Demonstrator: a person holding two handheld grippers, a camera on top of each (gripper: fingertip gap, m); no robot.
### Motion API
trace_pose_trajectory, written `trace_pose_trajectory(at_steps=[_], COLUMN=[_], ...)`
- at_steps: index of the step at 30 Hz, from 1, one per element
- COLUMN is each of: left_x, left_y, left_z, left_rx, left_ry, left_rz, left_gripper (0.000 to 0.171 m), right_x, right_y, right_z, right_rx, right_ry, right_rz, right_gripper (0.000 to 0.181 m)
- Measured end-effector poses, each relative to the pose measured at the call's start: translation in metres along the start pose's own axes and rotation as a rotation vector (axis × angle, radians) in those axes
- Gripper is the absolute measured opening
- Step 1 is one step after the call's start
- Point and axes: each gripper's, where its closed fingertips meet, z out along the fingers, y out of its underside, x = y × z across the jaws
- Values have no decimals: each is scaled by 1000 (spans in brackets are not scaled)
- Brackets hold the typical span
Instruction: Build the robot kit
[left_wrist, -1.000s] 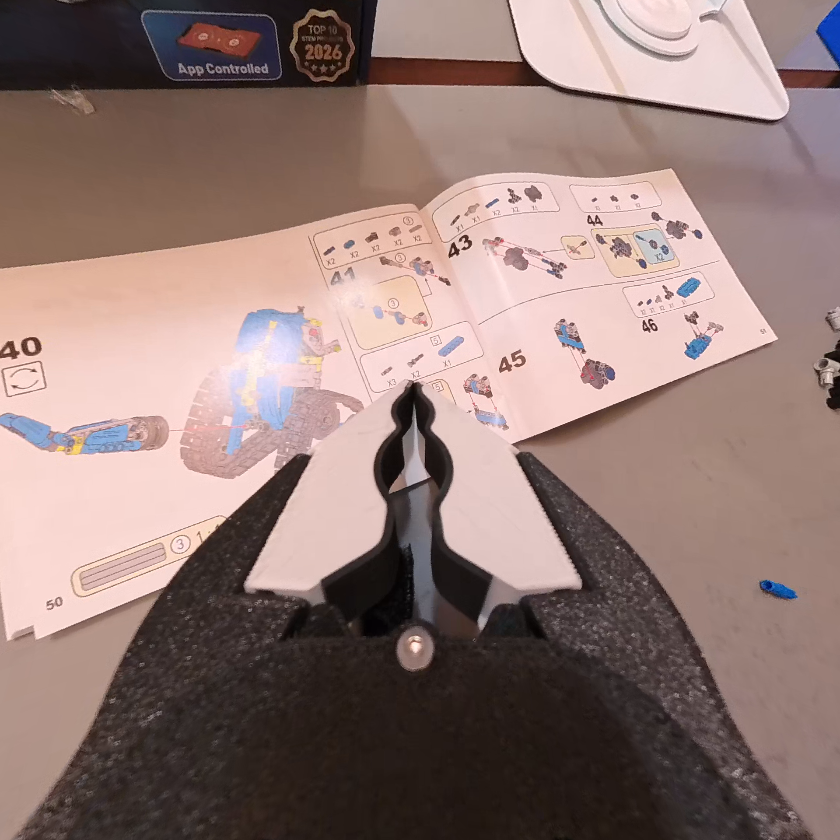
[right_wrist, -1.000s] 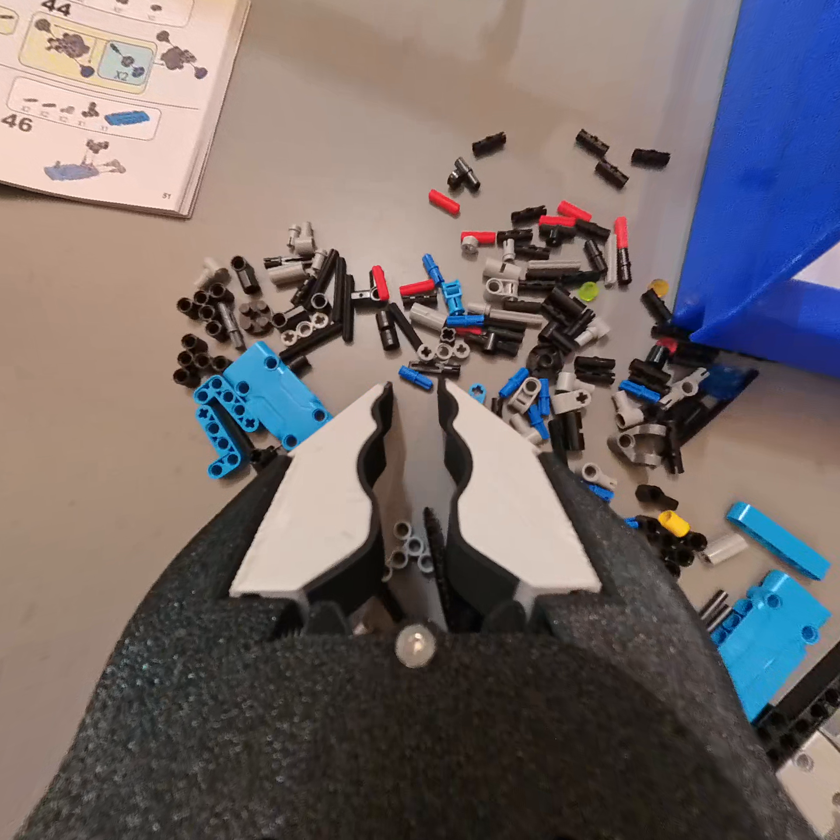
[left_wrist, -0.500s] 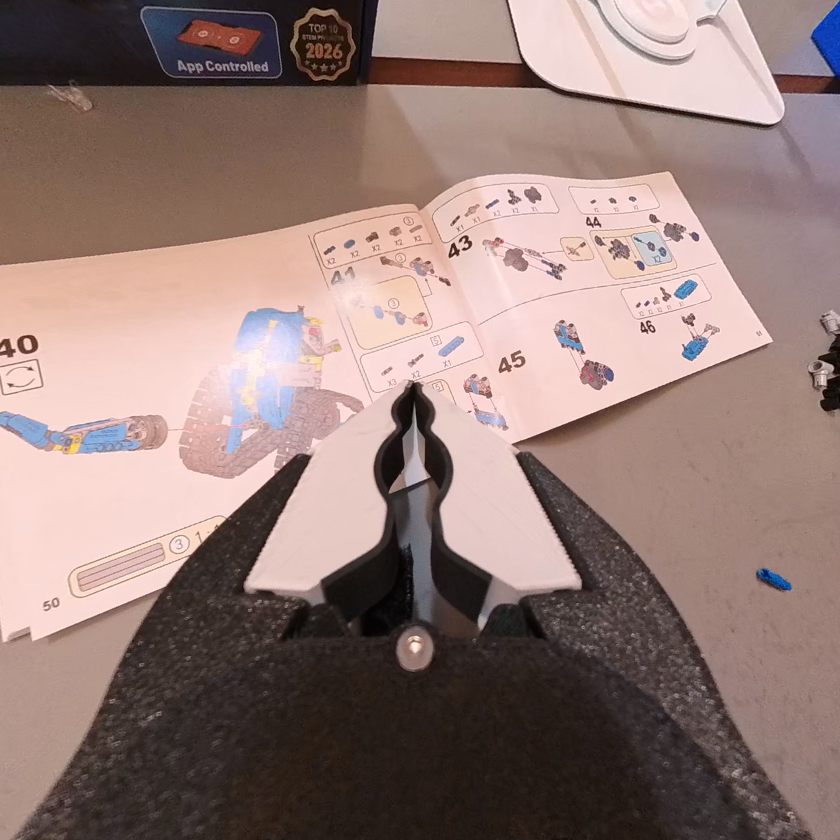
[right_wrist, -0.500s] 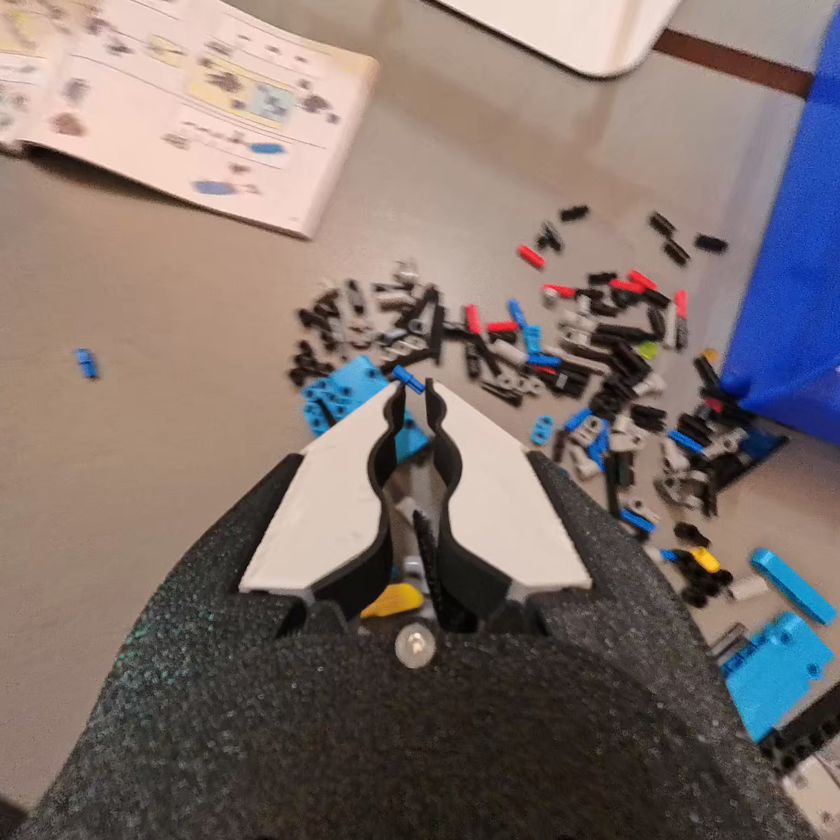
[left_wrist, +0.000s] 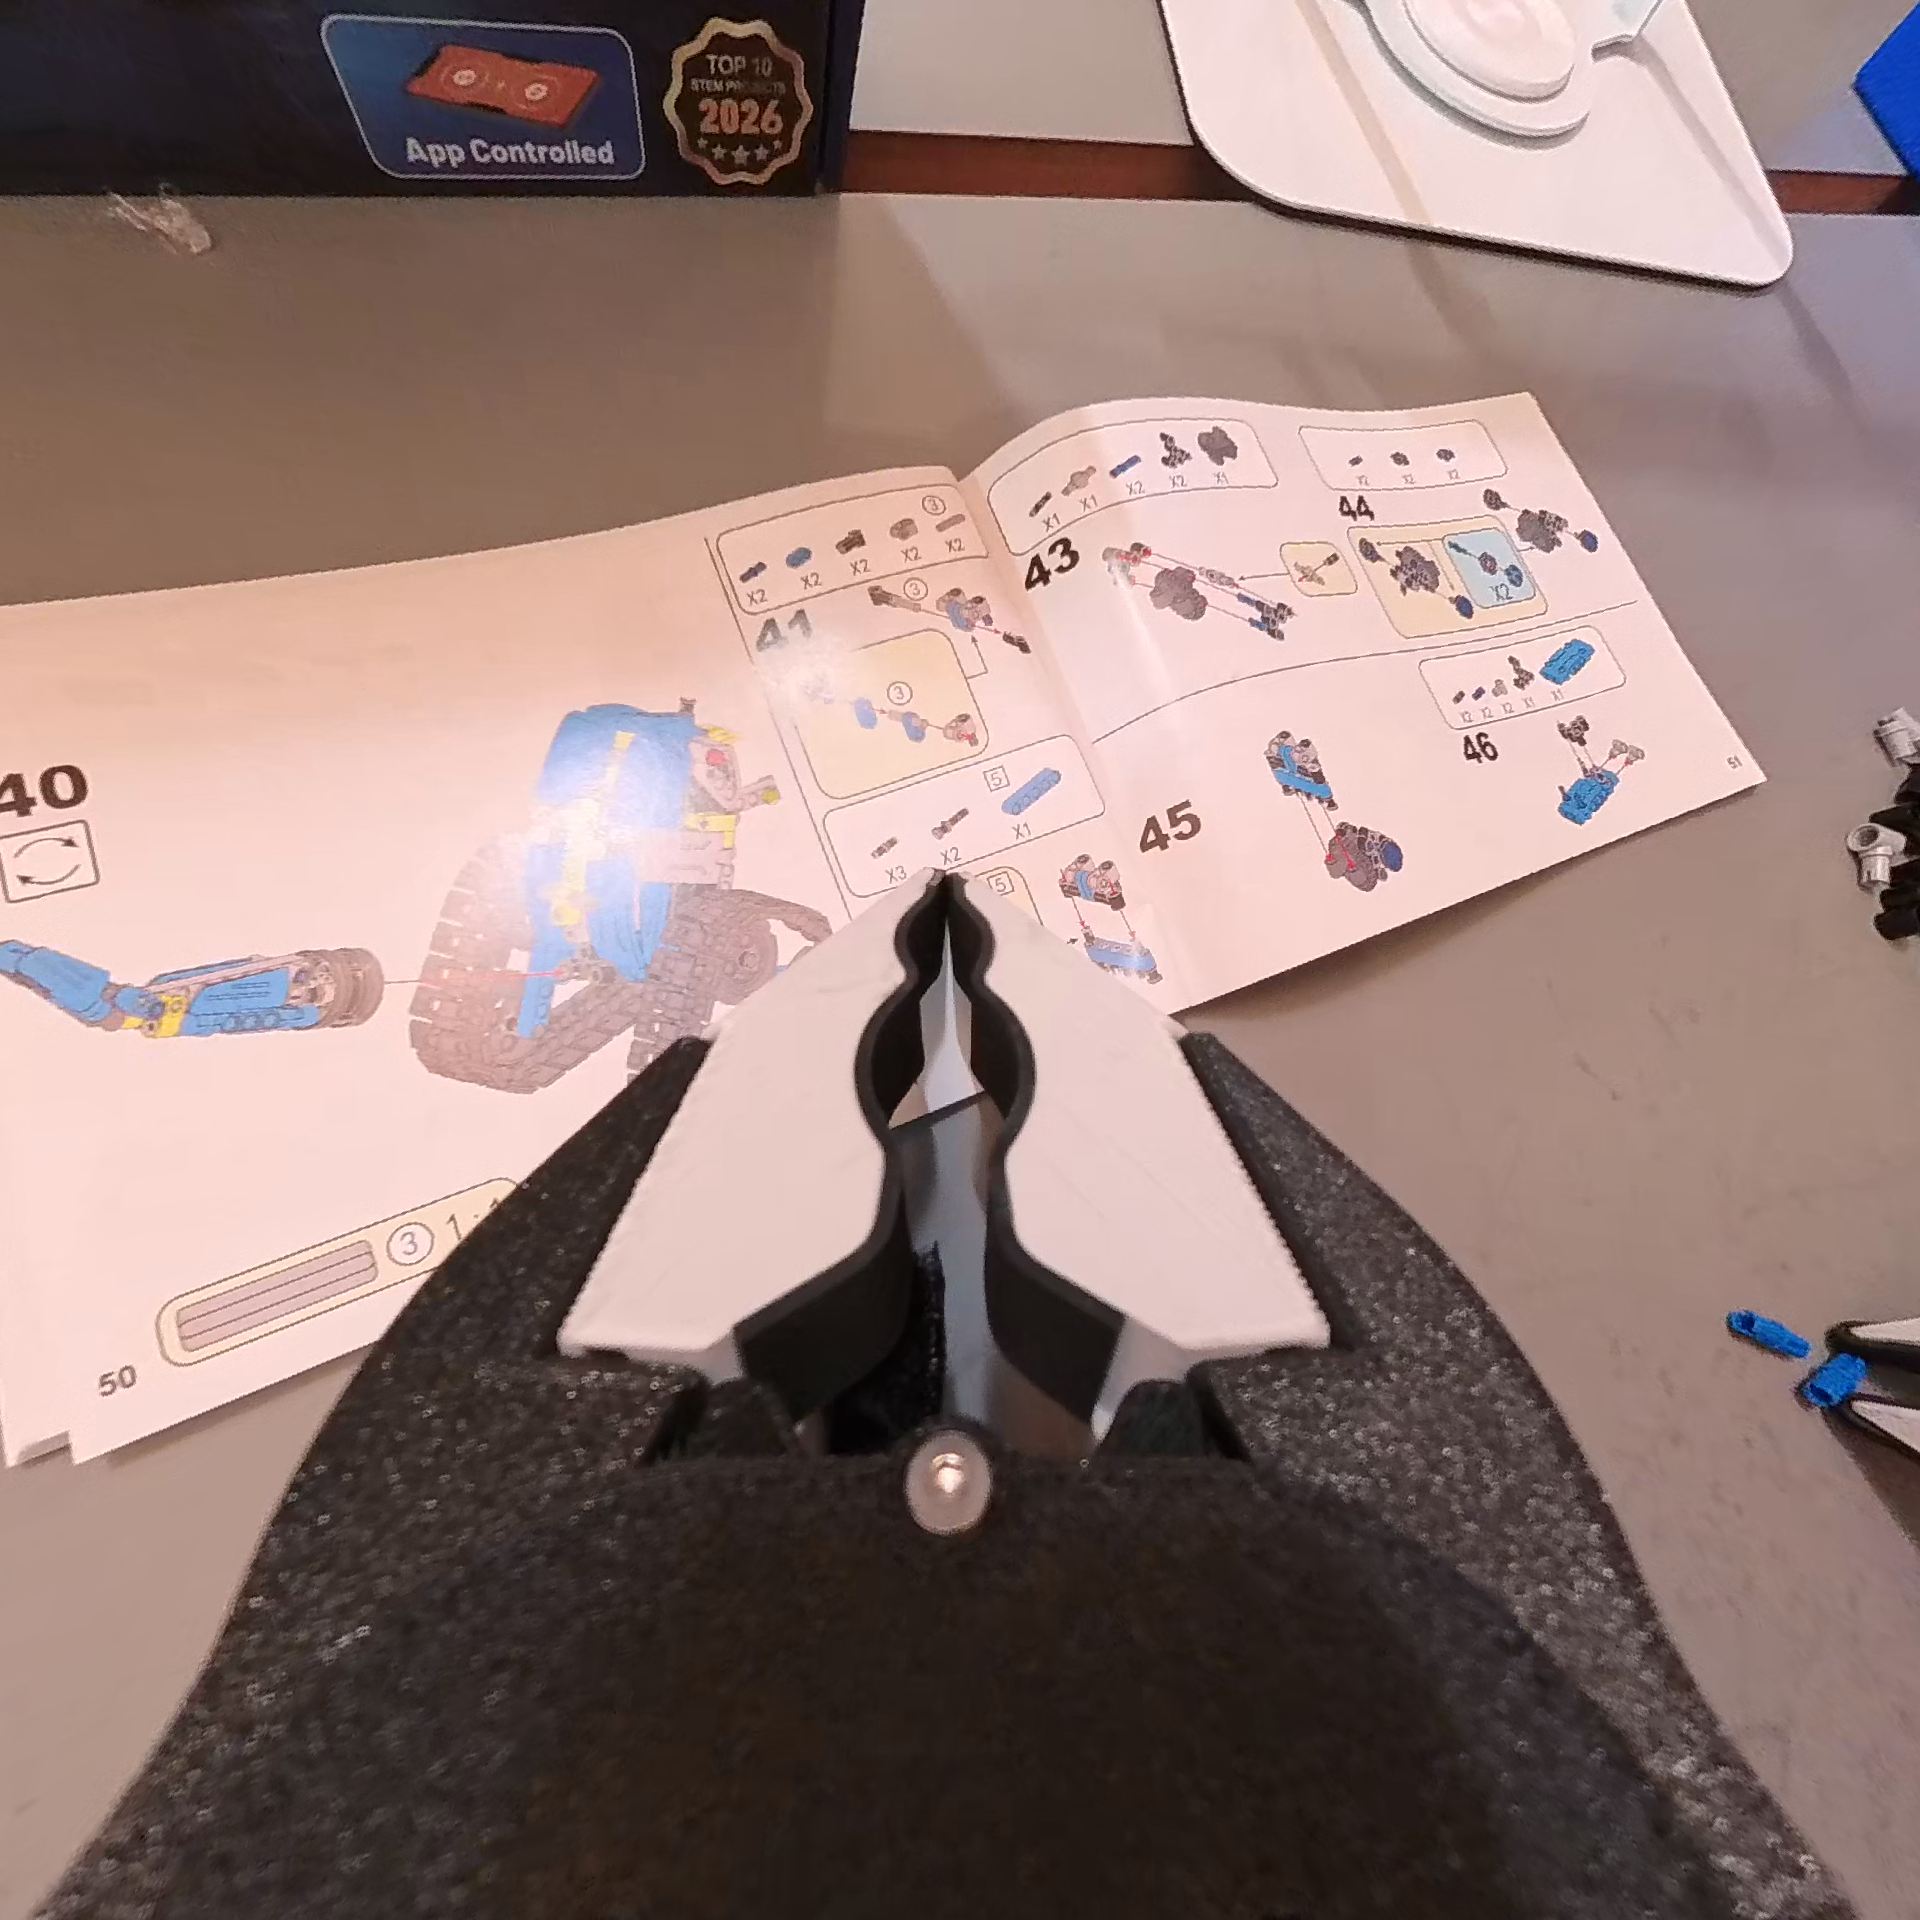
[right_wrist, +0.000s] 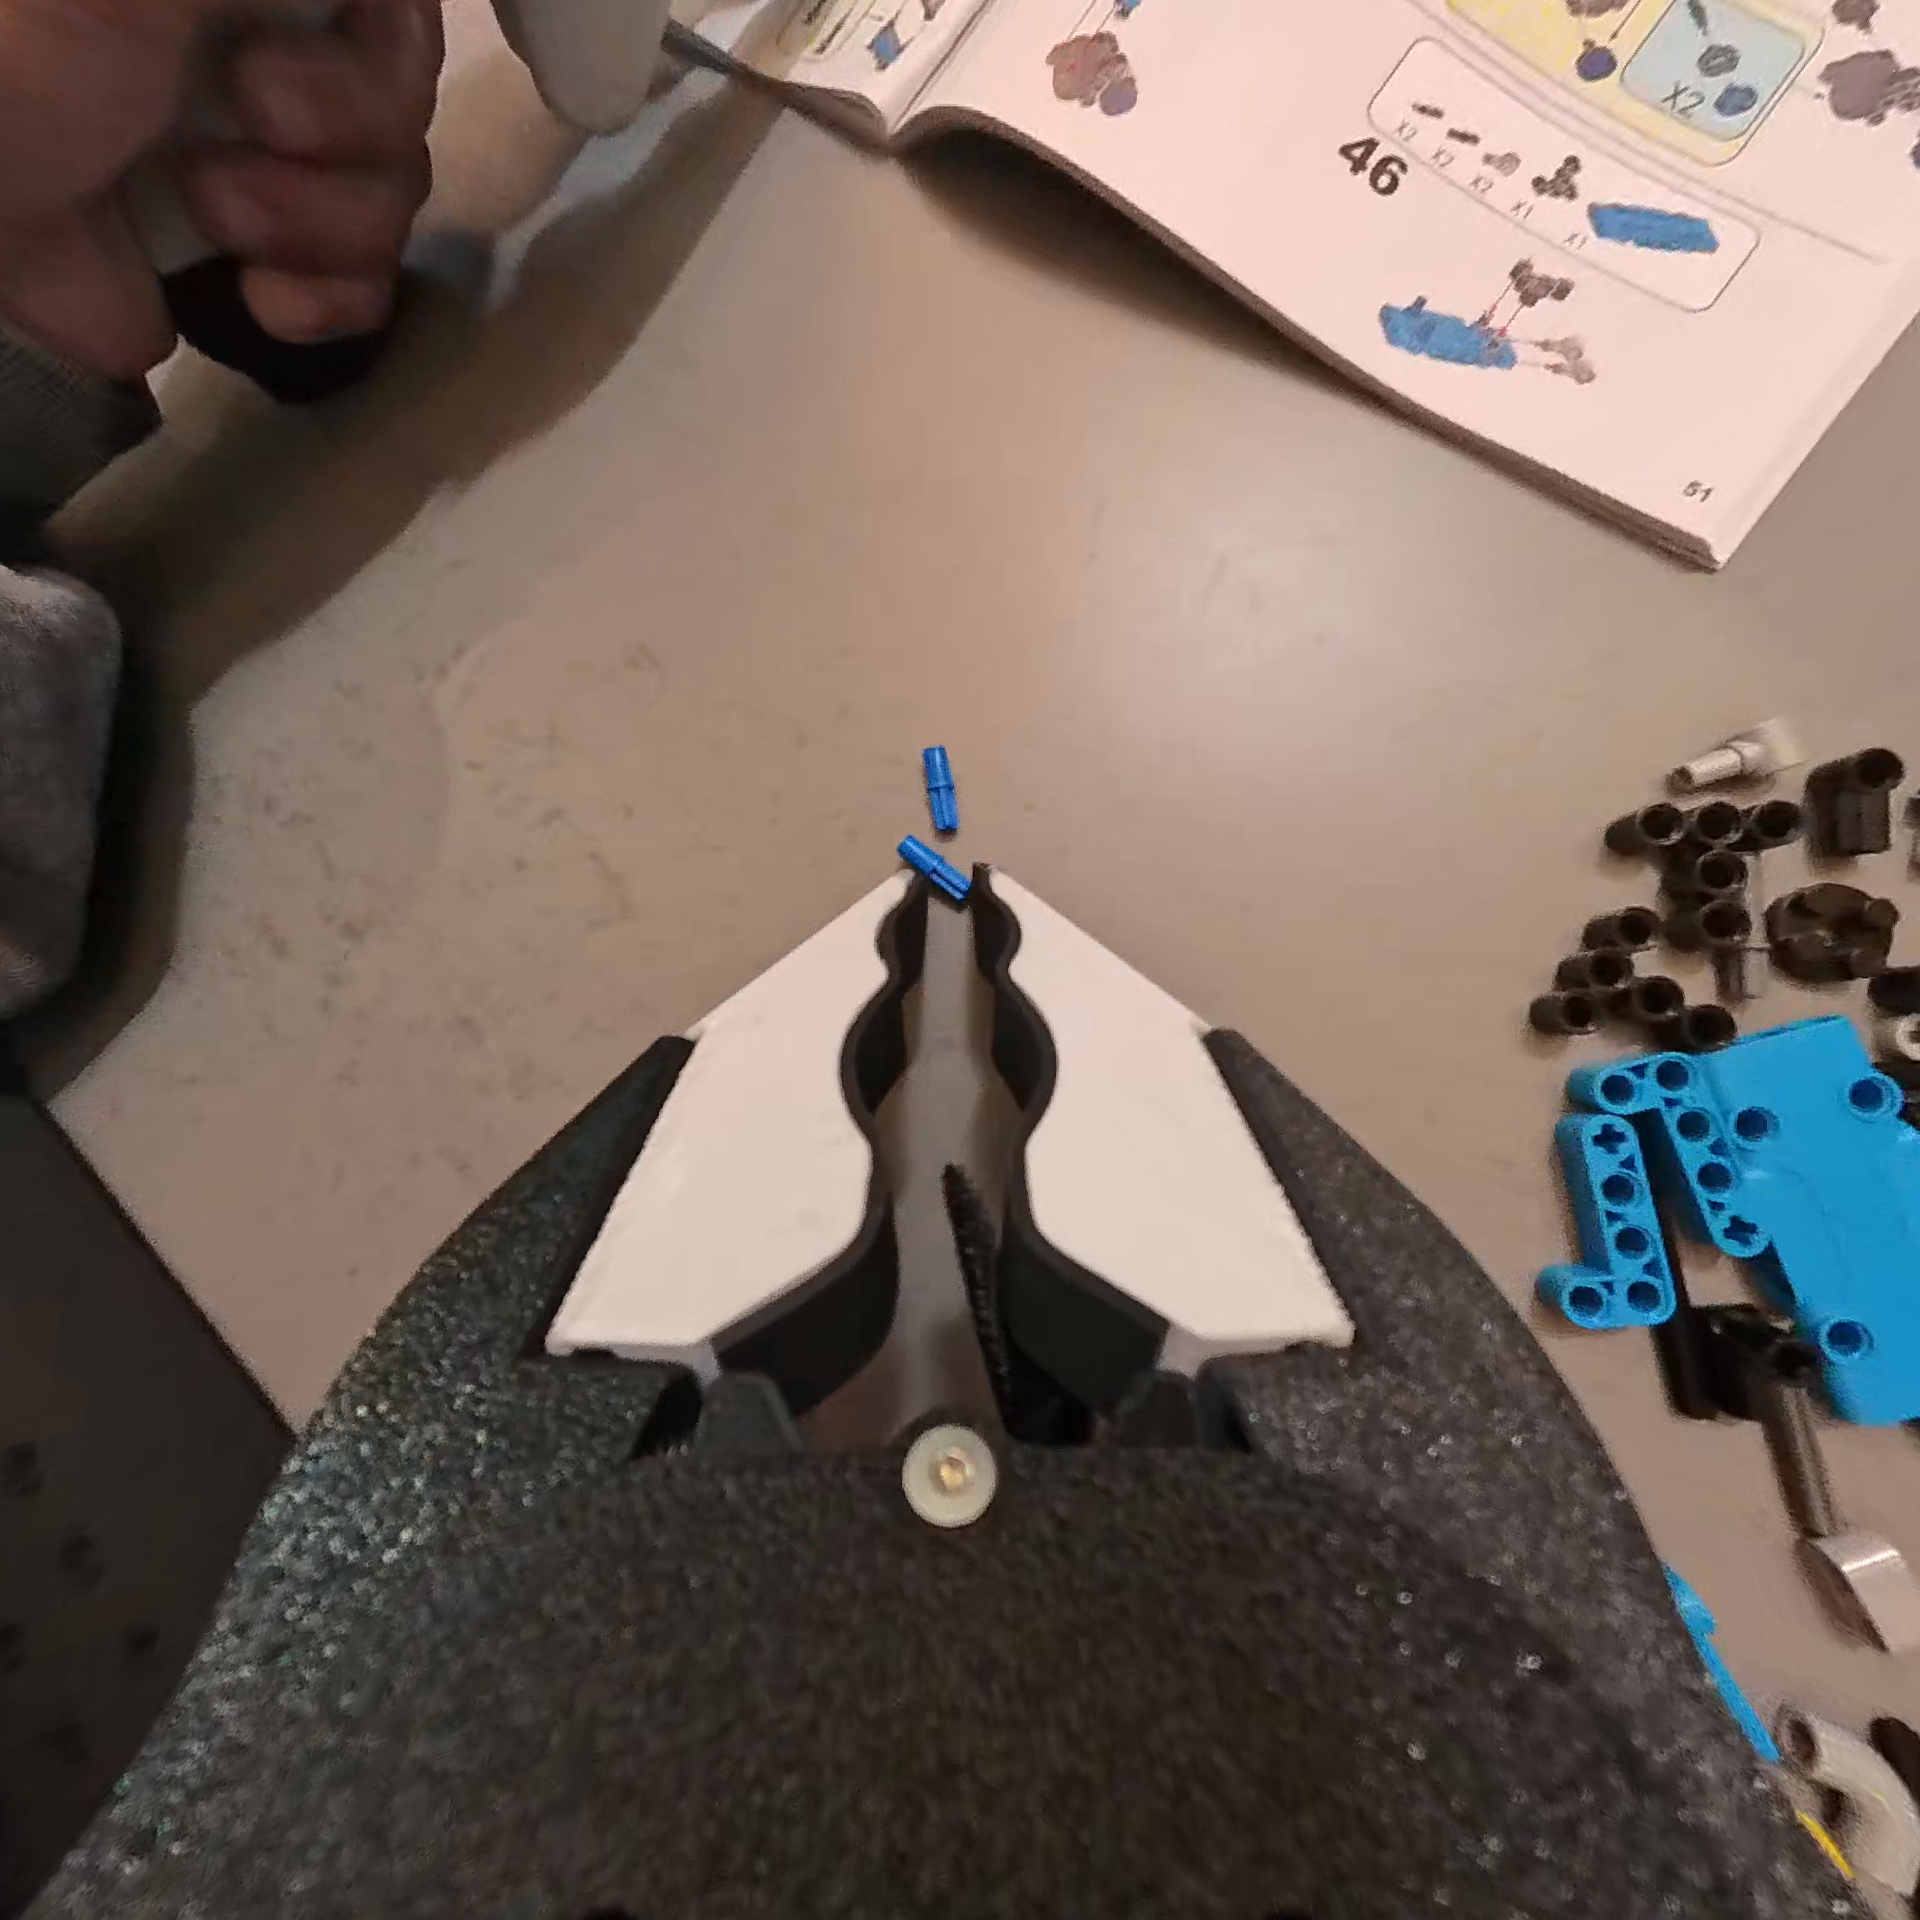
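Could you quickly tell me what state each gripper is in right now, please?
Left gripper: shut, holding nothing, over the open booklet.
Right gripper: shut on a small blue pin at its fingertips.

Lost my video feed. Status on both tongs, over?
Left tongs shut, empty, over the open booklet. Right tongs shut on a blue pin, just above the table. Second blue pin lies just ahead.

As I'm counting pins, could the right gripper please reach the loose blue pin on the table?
Reach, probably yes: only bare table lies between the right gripper and the loose blue pin. Grasping it looks unlikely, since its fingers hold a second blue pin.
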Motion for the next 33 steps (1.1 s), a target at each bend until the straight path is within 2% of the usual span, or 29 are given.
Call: trace_pose_trajectory(at_steps=[5, 7, 10, 16, 20, 27, 33], left_x=[0, 0, 0, 0, 0, 0, 1], left_y=[0, 0, 0, 0, 0, 0, 0], left_z=[0, 0, 0, 0, 0, 0, 0], left_rx=[0, 0, 0, 0, 0, 0, 0], left_ry=[-1, -1, 0, -8, -4, -9, -10], left_rz=[1, 1, 0, 8, 4, 9, 10], left_gripper=[0, 0, 0, 0, 0, 0, 0], right_x=[-1, -2, 5, 70, 91, 91, 77], right_y=[0, 0, 7, 54, 74, 82, 97], right_z=[0, -3, -23, -84, -100, -107, -111], right_rx=[5, 6, 32, 49, 8, -31, -85], right_ry=[-27, -37, -40, 172, 286, 305, 277], right_rz=[21, 29, 73, 200, 180, 139, 86], right_gripper=[9, 18, 22, 21, 21, 21, 19])
